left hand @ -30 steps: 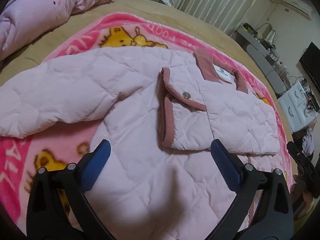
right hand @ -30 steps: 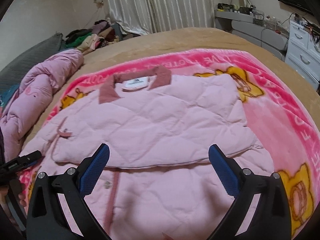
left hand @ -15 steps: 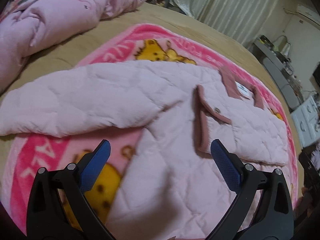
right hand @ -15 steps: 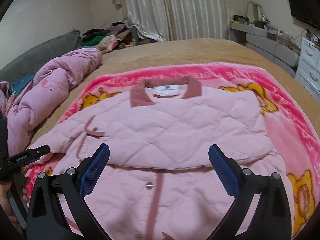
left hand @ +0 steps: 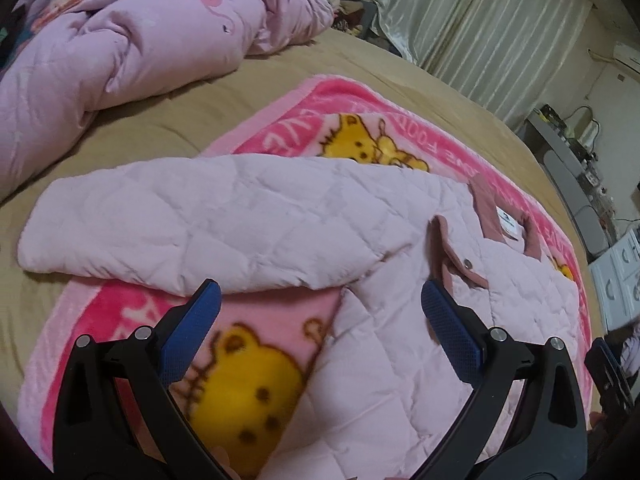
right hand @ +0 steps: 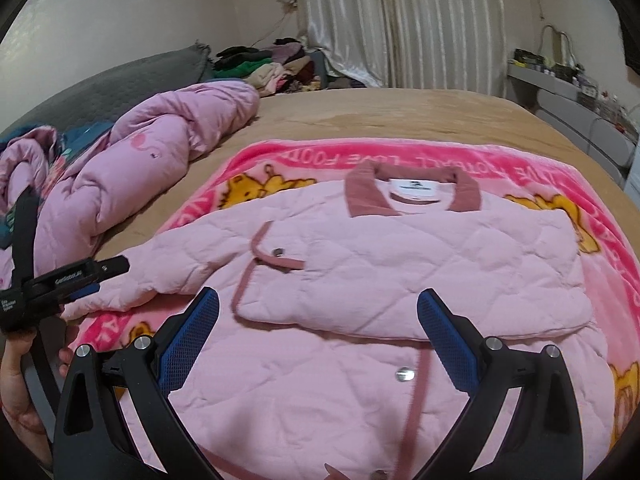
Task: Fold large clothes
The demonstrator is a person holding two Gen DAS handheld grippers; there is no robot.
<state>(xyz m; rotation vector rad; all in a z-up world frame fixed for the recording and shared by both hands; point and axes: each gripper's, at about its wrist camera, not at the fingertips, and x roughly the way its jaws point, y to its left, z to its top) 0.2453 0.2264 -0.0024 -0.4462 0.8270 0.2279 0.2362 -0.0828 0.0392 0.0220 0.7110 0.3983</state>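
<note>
A pale pink quilted jacket [right hand: 400, 264] with a dusty-rose collar [right hand: 412, 192] lies face up on a pink bear-print blanket [right hand: 304, 156]. One sleeve is folded across its chest [right hand: 440, 280]. The other sleeve [left hand: 208, 224] lies stretched out to the side. My left gripper [left hand: 316, 320] is open and empty, hovering just above that stretched sleeve near the armpit; it also shows at the left edge of the right wrist view [right hand: 80, 276]. My right gripper [right hand: 318, 324] is open and empty above the jacket's lower front.
The blanket lies on a tan bed [right hand: 400, 116]. A crumpled pink duvet [left hand: 120, 52] lies at the bed's far left. A clothes pile [right hand: 264, 64], curtains [right hand: 400, 20] and white drawers [left hand: 616, 276] stand beyond the bed.
My left gripper has swung left, from over the jacket's body to over the stretched sleeve. My right gripper has shifted left along the jacket's lower front. Both stayed open.
</note>
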